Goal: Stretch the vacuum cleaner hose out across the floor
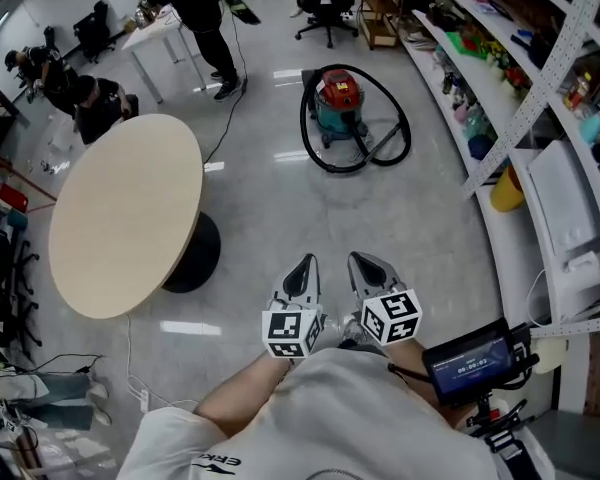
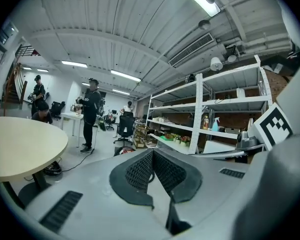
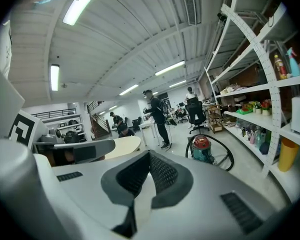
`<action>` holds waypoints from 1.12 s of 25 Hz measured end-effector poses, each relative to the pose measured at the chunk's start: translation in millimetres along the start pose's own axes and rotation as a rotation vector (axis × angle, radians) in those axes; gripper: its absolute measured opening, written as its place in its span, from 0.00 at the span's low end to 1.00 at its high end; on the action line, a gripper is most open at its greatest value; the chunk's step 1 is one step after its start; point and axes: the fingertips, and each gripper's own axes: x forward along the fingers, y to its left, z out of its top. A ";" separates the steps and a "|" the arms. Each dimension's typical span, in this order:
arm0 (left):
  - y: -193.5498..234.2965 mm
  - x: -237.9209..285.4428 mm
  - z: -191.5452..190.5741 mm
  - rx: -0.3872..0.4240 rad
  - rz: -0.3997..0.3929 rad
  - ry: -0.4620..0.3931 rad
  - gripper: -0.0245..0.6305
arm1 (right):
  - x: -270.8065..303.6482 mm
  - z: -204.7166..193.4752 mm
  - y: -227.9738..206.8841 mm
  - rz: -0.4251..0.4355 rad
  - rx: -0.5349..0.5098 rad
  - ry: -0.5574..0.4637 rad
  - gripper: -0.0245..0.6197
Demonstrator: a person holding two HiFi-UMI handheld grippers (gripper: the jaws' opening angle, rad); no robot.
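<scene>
Hose (image 1: pixel 303 118) black coiled loop | vacuum cleaner (image 1: pixel 338 103) round, red-lidded | floor (image 1: pixel 280 218) glossy

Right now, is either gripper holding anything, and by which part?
Nothing is held. The left gripper and right gripper are shut and empty; the black vacuum hose lies looped around the red-lidded teal vacuum cleaner, apart from both.

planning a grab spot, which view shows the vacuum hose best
Head view: the hose shows as a whole loop around the vacuum cleaner. Right gripper view shows it smaller, side-on; left gripper view shows only the cleaner's top.
</scene>
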 end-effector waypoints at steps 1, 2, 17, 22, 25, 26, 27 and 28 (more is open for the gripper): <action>-2.1 12.4 3.0 -0.001 0.005 -0.003 0.04 | 5.3 4.8 -10.5 0.007 -0.002 0.000 0.02; -4.8 24.6 5.5 -0.001 0.010 -0.007 0.04 | 10.1 8.9 -21.8 0.013 -0.003 0.000 0.02; -0.5 167.2 12.6 -0.012 0.037 0.023 0.04 | 86.9 42.8 -138.7 0.022 0.015 0.030 0.02; 18.7 208.0 19.5 -0.028 0.003 0.035 0.04 | 118.5 55.1 -160.2 -0.021 0.019 0.046 0.02; 38.4 260.6 17.2 -0.034 -0.023 0.044 0.04 | 160.1 61.9 -192.4 -0.047 0.020 0.055 0.02; 44.6 276.8 17.9 -0.036 -0.034 0.049 0.04 | 172.7 65.9 -202.0 -0.059 0.021 0.058 0.02; 50.9 291.7 20.0 -0.038 -0.045 0.053 0.04 | 184.3 70.8 -210.7 -0.073 0.022 0.061 0.02; 57.7 305.4 23.1 -0.041 -0.055 0.056 0.04 | 195.4 75.8 -218.3 -0.087 0.022 0.066 0.02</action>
